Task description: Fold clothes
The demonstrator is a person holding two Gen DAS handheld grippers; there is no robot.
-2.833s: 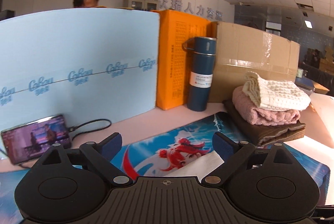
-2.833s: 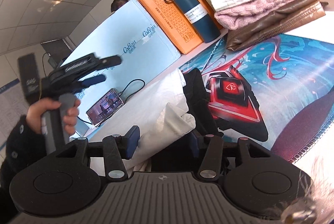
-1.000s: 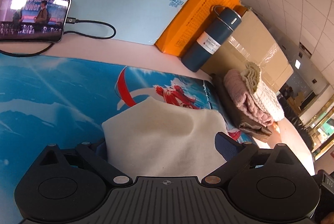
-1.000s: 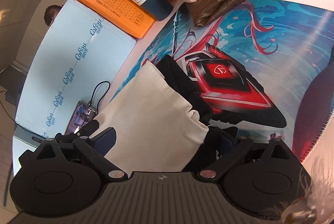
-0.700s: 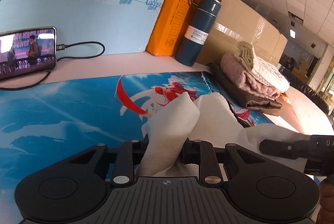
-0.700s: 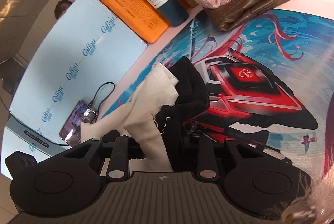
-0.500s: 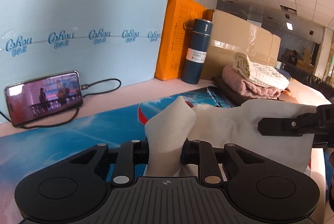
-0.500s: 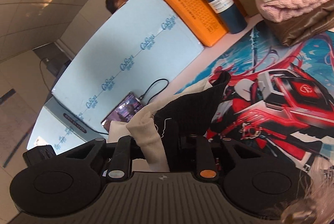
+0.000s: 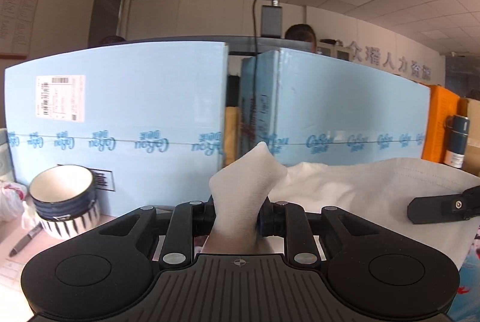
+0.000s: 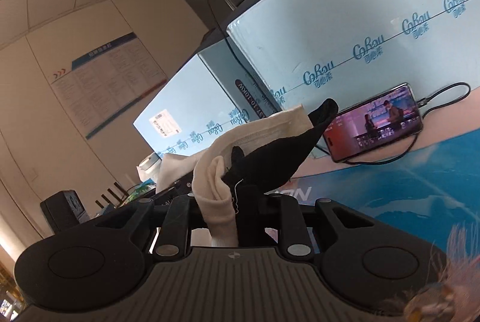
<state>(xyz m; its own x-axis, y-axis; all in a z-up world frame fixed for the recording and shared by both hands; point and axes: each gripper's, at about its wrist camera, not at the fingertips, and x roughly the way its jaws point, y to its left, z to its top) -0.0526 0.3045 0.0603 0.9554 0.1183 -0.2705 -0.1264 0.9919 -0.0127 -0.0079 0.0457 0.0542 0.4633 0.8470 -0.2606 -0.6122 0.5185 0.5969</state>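
Left wrist view: the left gripper [image 9: 235, 217] is clamped on a bunched corner of the white garment [image 9: 360, 190], lifted before the blue boxes [image 9: 120, 124]; stacked bowls [image 9: 64, 199] appear only here.

Right wrist view: the right gripper [image 10: 229, 211] pinches the garment's white and black folds; only here the phone [image 10: 375, 124] shows.

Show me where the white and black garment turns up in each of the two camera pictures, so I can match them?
Left wrist view: the garment spreads from centre to the right edge, a white tuft pinched in the left gripper.
Right wrist view: white and black folds of it rise at centre from the right gripper.
Shared landmark: the light blue boxes behind.
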